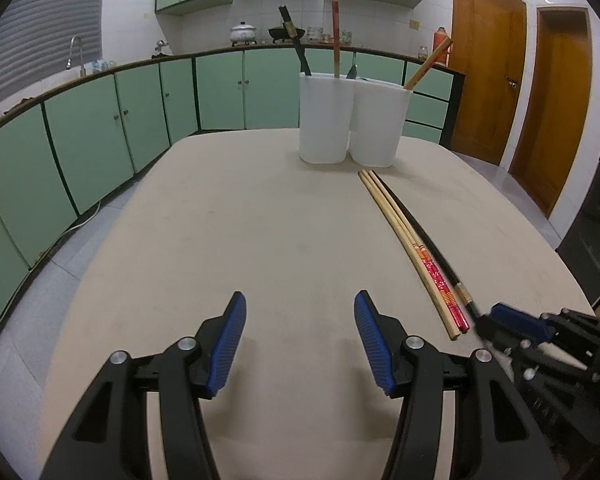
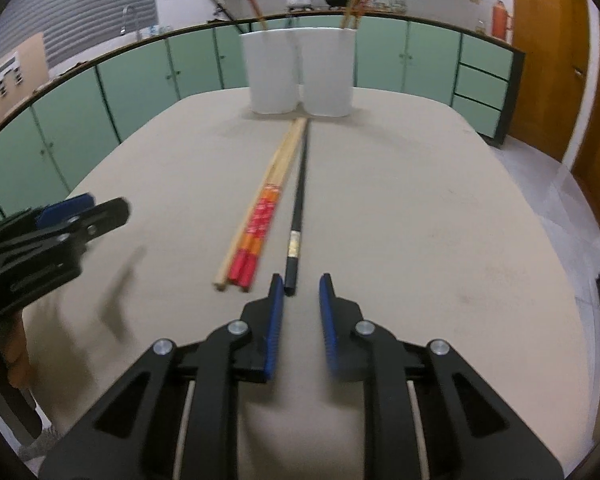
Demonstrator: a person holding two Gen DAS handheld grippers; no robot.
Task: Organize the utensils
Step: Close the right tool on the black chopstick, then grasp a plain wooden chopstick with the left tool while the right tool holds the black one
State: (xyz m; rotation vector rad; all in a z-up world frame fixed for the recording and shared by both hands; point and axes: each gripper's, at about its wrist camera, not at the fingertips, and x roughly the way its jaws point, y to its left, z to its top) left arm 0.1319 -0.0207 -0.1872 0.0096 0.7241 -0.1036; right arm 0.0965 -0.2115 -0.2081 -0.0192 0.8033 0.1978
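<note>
Several chopsticks lie side by side on the beige table [image 1: 240, 220]: a plain wooden one [image 2: 256, 208], red-ended ones [image 2: 260, 232] and a black one [image 2: 300, 200]. In the left wrist view they lie at the right [image 1: 420, 248]. A white double-cup holder [image 1: 354, 120] stands at the far end with chopsticks upright in it; it also shows in the right wrist view [image 2: 300, 72]. My right gripper [image 2: 302, 284] is open, its fingertips just at the near end of the black chopstick. My left gripper [image 1: 300, 304] is open and empty over bare table, left of the chopsticks.
Green kitchen cabinets [image 1: 100, 128] and a counter run behind and left of the table. Wooden doors [image 1: 488, 68] stand at the right. The table's edges fall to a tiled floor [image 1: 40, 288] on the left.
</note>
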